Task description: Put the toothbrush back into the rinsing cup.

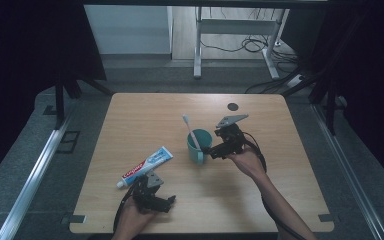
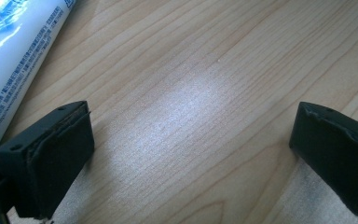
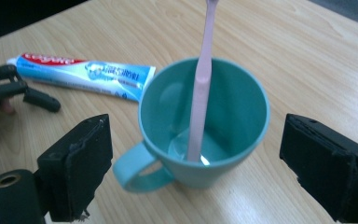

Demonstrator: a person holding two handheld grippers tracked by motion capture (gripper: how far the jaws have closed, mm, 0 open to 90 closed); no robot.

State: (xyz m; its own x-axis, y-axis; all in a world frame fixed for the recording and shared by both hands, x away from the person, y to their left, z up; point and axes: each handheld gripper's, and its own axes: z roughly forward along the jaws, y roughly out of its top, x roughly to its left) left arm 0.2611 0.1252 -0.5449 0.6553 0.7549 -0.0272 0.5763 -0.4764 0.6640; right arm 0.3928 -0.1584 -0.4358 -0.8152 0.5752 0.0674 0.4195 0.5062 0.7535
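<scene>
Teal plastic mug (image 1: 199,145) holding 1 pink toothbrush (image 1: 192,131), mid-surface; right hand-held gripper (image 1: 207,152) gapes around it. White-blue toothpaste tube (image 1: 145,167) near front edge; left hand-held gripper (image 1: 172,202) gapes, empty.

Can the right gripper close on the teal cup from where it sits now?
Probably yes. The right gripper is open, with its fingers either side of the teal cup and nothing between. The pink toothbrush stands inside, clear of them.
</scene>
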